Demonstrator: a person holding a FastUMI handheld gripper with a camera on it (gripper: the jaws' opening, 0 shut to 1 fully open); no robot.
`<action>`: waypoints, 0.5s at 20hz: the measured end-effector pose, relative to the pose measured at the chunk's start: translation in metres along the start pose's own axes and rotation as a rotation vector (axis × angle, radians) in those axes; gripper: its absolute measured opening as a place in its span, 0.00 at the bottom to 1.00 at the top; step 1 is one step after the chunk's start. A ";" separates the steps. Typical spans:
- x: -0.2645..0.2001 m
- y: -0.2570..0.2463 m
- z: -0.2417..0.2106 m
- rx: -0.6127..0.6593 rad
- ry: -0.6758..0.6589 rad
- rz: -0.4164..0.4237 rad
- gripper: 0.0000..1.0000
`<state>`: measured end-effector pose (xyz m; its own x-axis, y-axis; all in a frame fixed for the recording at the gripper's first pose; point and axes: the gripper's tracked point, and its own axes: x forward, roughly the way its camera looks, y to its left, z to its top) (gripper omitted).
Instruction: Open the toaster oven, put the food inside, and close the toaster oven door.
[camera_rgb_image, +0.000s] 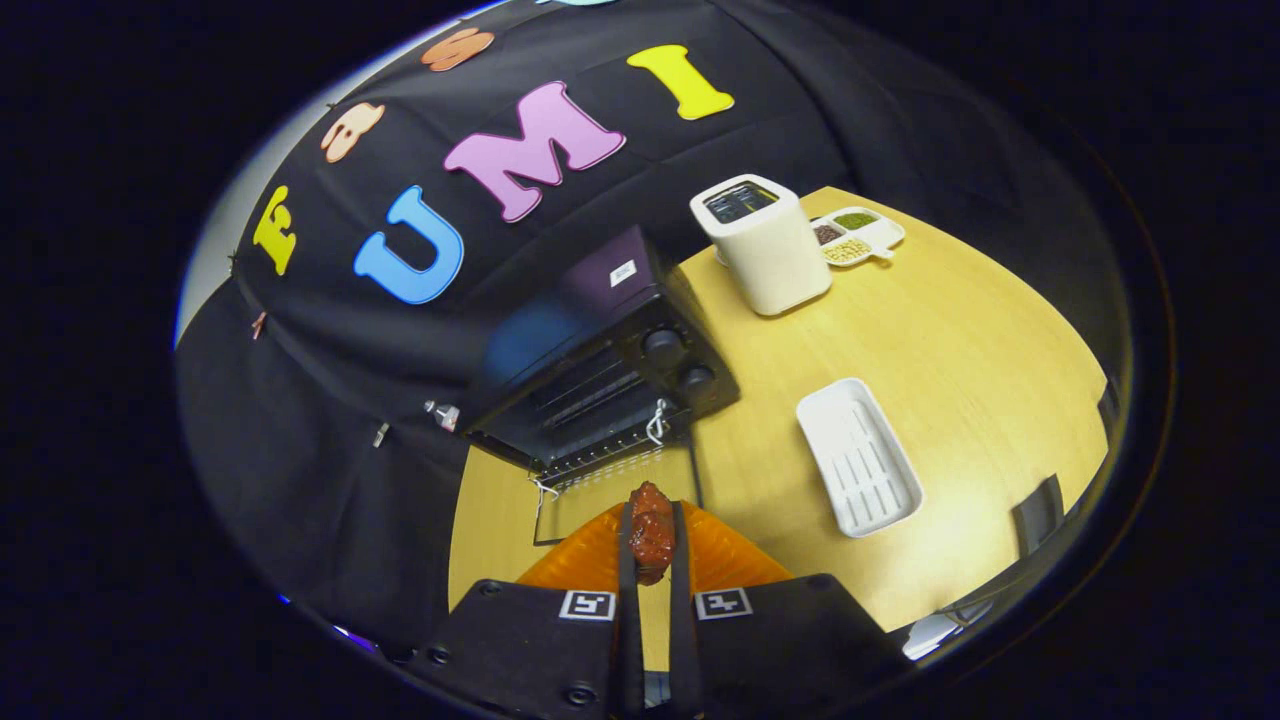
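A black cloth wall (640, 260) is hanging behind a light wooden table (950, 360), sagging in soft folds and draping down past the table's near edge. Room light is glancing off the tabletop — a pale sheen is showing beside the far corner. A strip of paler wall (215, 250) is peeking out beyond the cloth's edge.

Open oven (600, 390) mouth unobstructed beyond lowered door (615, 495)

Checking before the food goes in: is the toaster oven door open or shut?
Open: the door lies folded down ahead of the fingers, which grip the food, and the oven racks show.
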<state>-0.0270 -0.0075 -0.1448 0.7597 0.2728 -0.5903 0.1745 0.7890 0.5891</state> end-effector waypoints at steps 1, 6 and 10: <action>0.005 0.011 -0.002 -0.037 -0.009 0.009 0.14; 0.052 0.067 0.012 -0.049 -0.128 0.058 0.14; 0.103 0.089 0.015 0.007 -0.203 0.078 0.14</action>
<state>0.0764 0.0823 -0.1454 0.8817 0.2156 -0.4196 0.1140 0.7657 0.6330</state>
